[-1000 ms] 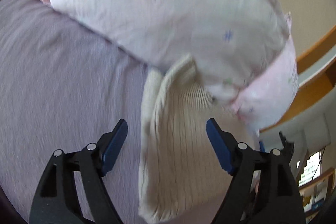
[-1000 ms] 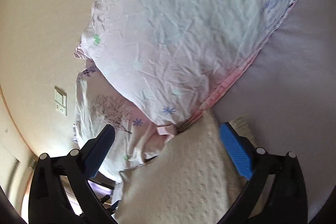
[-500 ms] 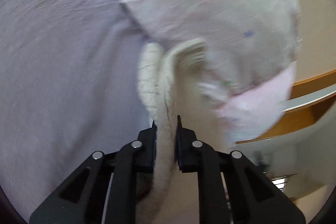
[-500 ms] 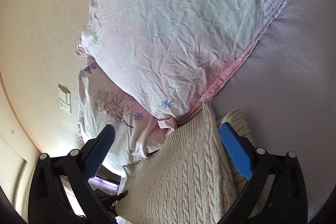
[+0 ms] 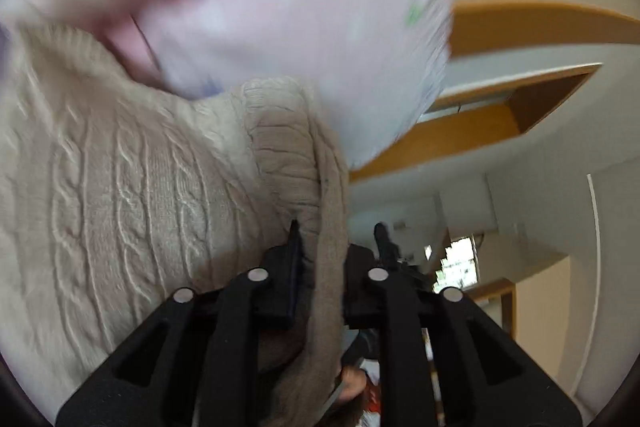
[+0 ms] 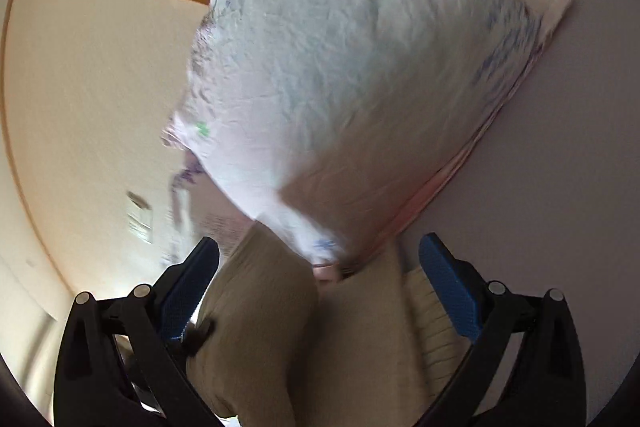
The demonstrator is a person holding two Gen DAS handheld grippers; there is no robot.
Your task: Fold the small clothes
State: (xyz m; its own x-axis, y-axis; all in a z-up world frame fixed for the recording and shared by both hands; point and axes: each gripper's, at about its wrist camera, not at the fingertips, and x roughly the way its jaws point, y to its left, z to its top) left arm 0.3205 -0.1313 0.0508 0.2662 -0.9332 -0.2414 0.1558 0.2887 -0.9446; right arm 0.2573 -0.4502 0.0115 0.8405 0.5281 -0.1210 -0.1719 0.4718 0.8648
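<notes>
Lifting a cream cable-knit sweater (image 5: 132, 195) by its ribbed edge (image 5: 280, 147), just below the floral pillow (image 5: 304, 7) on the bed. Left gripper (image 5: 320, 251) clenched on that ribbed edge, knit pinched tight between the jaws and trailing down past them. Right gripper (image 6: 320, 291) spread wide, nothing held, a bunched stretch of the same sweater (image 6: 280, 327) sitting between its blue pads (image 6: 450, 291) right under the pillow (image 6: 360, 75) corner. Pillow resting on the lilac bed sheet (image 6: 560, 147); beyond it a plain wall with a small switch plate (image 6: 140, 219).

Probably the pick-up before the fold. Best done by closing the right gripper on a matching edge, not on the middle bunch, then drawing both away from the pillow so the knit hangs flat and even. Worth keeping tension light: loose cable knit stretches and sags easily.

No brand, label or readable writing anywhere; much of the left view too blurred to check.
</notes>
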